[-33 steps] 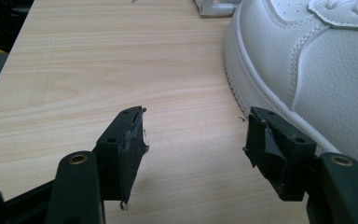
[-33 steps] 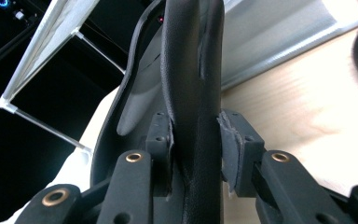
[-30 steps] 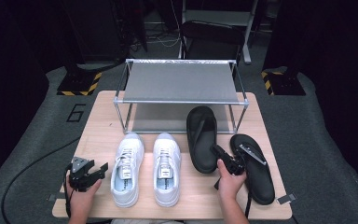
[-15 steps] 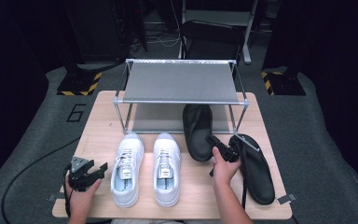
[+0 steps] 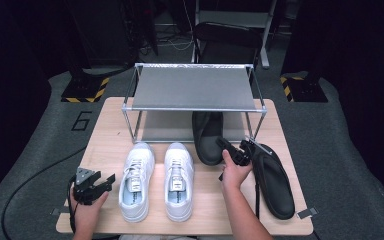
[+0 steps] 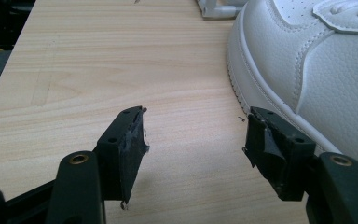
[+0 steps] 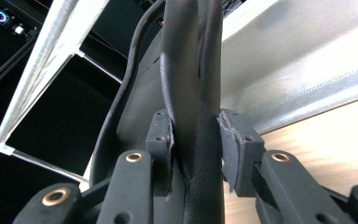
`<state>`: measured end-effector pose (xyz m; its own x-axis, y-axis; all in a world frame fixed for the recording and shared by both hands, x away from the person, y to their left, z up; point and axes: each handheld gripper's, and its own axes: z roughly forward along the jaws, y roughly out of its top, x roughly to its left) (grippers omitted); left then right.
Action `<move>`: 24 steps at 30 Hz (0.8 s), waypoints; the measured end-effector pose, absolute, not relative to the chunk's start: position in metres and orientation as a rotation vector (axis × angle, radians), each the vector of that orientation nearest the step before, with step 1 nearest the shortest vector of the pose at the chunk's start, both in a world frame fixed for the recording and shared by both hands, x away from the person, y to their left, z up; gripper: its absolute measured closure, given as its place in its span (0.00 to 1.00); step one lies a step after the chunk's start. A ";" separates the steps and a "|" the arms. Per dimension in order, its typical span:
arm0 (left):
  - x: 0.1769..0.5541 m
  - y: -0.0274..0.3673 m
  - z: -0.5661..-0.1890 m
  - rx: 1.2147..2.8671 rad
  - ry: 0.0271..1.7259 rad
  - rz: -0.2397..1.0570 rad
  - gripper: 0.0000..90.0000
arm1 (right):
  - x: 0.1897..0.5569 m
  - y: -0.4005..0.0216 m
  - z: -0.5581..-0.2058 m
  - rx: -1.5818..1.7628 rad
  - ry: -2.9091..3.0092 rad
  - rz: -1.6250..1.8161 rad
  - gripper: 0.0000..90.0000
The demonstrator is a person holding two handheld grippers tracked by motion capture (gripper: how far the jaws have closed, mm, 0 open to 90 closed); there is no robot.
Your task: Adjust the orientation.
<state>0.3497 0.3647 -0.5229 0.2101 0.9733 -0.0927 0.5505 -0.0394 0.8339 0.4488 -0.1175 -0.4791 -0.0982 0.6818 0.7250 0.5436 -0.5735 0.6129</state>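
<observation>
My right gripper (image 5: 226,146) is shut on the strap of a black slipper (image 5: 207,134), whose toe reaches under the top shelf of the metal shoe rack (image 5: 194,89). In the right gripper view the pads squeeze the strap of that slipper (image 7: 186,70) at my right gripper (image 7: 196,140). The second black slipper (image 5: 273,181) lies flat on the table to the right of that hand. Two white sneakers (image 5: 136,182) (image 5: 178,180) stand side by side in front of the rack. My left gripper (image 5: 102,178) (image 6: 193,135) rests open on the table, just left of the left sneaker (image 6: 317,60).
The wooden table (image 5: 112,125) has bare room left of the sneakers and along its front edge. The rack's posts stand just behind the sneakers. A black chair (image 5: 230,35) and dark floor lie beyond the table. A cable trails from the left gripper off the table.
The right gripper has carried the black slipper away from the person, so its toe now lies under the rack's shelf. The left gripper has stayed where it was.
</observation>
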 end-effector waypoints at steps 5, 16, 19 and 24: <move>0.350 0.365 -0.523 1.695 1.442 0.677 0.41 | 0.456 -0.115 -0.481 2.048 1.354 1.780 0.74; 0.350 0.365 -0.524 1.690 1.443 0.678 0.41 | 0.467 -0.114 -0.492 2.085 1.345 1.760 0.74; 0.350 0.365 -0.524 1.698 1.445 0.672 0.41 | 0.470 -0.112 -0.495 2.096 1.351 1.744 0.74; 0.350 0.365 -0.525 1.695 1.447 0.668 0.41 | 0.477 -0.106 -0.492 2.067 1.375 1.735 0.74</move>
<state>0.3503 0.3652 -0.5246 0.2089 0.9728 -0.1004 0.5548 -0.0334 0.8313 0.4775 -0.1060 -0.4923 -0.0651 0.6823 0.7282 0.5535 -0.5825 0.5953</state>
